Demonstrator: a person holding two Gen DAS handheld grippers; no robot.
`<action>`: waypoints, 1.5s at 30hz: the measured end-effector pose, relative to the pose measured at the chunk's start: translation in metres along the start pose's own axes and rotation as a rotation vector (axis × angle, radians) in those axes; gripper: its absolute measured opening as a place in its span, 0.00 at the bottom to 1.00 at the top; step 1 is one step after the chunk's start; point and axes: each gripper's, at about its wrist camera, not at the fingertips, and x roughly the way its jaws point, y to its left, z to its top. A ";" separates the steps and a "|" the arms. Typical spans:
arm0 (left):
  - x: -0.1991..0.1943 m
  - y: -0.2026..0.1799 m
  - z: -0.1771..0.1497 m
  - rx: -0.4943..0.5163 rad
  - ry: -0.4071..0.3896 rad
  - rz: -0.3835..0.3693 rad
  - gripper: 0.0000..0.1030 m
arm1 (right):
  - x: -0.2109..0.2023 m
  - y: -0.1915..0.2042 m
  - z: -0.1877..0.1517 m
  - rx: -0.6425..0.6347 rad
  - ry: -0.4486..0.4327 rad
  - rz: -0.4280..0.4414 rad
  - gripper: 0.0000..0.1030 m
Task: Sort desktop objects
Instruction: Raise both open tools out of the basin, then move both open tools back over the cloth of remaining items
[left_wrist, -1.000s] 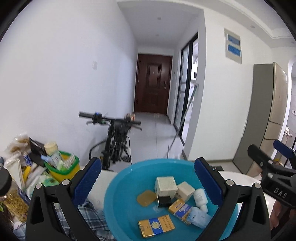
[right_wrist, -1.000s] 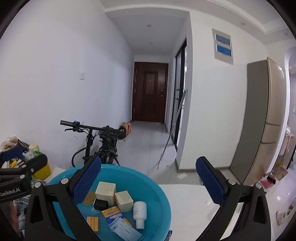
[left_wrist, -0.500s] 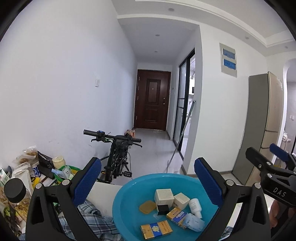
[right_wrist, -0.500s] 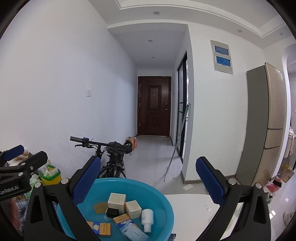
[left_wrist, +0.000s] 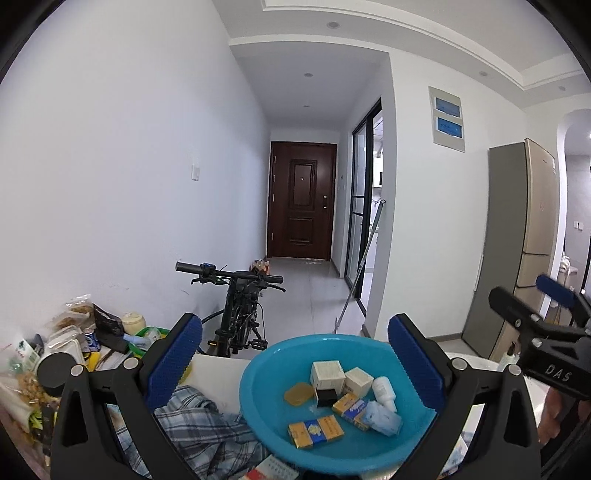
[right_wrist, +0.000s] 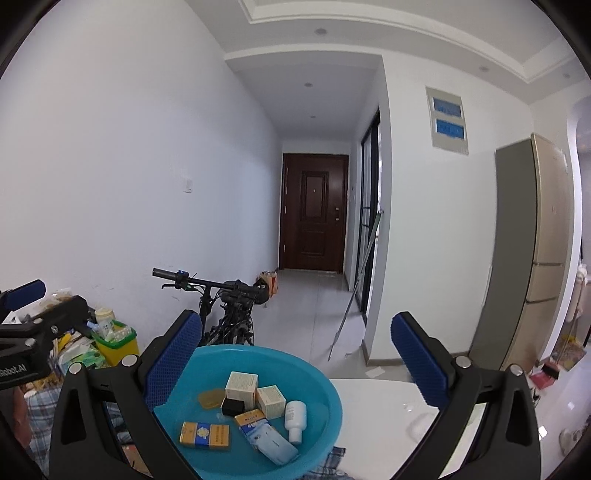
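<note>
Blue basin (left_wrist: 266, 417) below both empty, spread tongs (left_wrist: 295, 354).

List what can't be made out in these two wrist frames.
- Blue basin: near rim cut by the bottom edge, both views.
- Yellow box print: too small.
- Plaid cloth: partly behind the left claw frame.
- Right claw: open, empty.

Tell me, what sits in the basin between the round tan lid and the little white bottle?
In the right wrist view, a small black box and two cream boxes lie between the tan lid and white bottle.
</note>
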 end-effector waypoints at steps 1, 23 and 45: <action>-0.006 -0.001 -0.001 0.004 0.002 -0.002 0.99 | -0.010 0.001 0.000 -0.002 -0.006 0.007 0.99; -0.162 -0.004 -0.035 0.002 -0.025 -0.037 1.00 | -0.164 -0.001 -0.015 0.025 -0.047 0.024 0.99; -0.090 -0.001 -0.172 -0.010 0.376 -0.074 1.00 | -0.113 0.002 -0.151 0.042 0.315 0.051 0.99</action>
